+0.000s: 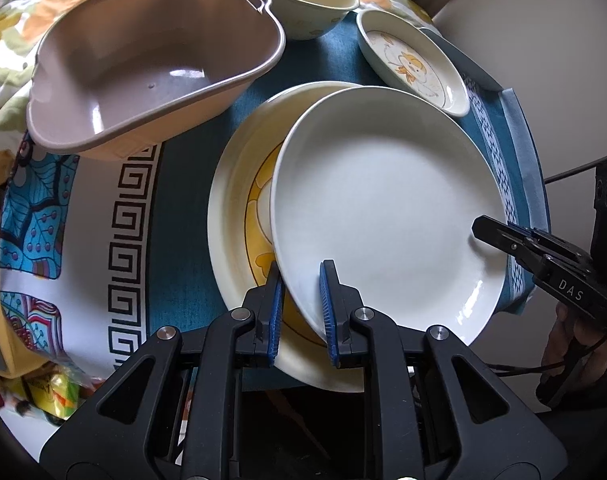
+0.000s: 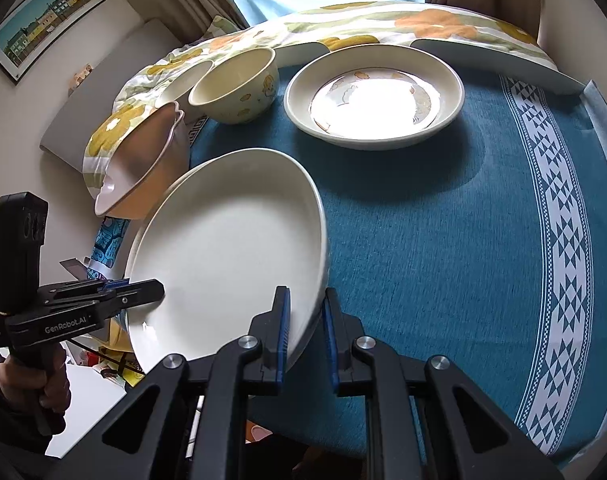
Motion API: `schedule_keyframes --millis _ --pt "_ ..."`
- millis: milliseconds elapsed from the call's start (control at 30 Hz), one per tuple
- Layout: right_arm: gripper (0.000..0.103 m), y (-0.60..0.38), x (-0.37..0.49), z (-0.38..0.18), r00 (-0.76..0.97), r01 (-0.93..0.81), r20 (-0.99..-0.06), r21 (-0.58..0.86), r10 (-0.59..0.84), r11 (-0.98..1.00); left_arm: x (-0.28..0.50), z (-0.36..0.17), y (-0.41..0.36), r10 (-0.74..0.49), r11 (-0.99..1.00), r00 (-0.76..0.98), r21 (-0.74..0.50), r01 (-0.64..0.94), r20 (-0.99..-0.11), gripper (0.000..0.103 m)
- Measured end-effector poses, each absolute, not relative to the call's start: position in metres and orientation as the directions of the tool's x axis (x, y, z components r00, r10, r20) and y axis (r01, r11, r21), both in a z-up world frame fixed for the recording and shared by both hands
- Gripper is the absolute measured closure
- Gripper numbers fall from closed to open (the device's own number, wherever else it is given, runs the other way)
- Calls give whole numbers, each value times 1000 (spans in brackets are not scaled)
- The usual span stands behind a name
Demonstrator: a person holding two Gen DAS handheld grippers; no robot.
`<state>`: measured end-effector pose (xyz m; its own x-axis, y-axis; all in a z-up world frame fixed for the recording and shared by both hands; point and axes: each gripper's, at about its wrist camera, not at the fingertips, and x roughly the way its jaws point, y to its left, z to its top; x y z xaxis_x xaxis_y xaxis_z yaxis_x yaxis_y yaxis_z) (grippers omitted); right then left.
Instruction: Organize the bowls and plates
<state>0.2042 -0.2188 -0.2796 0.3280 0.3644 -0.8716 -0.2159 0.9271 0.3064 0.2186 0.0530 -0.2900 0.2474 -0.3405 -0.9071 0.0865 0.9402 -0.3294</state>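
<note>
**Two grippers hold one white plate over a yellow-patterned plate**

The left gripper [image 1: 301,308] has its blue-padded fingers closed on the near rim of a plain white plate [image 1: 387,208]. The right gripper [image 2: 307,332] clamps the same plate's opposite rim. The plate is tilted above a larger yellow-patterned plate [image 1: 239,208] lying on a teal tablecloth [image 2: 443,240]. Nearby stand a pink handled bowl [image 1: 155,60], a cream bowl [image 2: 235,84], and a small dish with a duck design [image 1: 415,64].
</note>
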Motion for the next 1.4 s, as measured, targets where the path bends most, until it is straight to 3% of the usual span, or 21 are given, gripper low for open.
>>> schedule_keyframes --millis 367,600,1400 --pt "89 -219 203 -280 337 -219 -875 288 349 932 221 -286 36 -197 977 269 -164 138 -943 88" --pt "89 -208 202 -276 352 -262 -883 225 310 938 222 -281 19 -43 986 319 12 169 -947 88" --pt "89 -199 202 -276 358 -283 -899 152 252 947 216 -280 -15 186 942 344 267 203 -920 87"
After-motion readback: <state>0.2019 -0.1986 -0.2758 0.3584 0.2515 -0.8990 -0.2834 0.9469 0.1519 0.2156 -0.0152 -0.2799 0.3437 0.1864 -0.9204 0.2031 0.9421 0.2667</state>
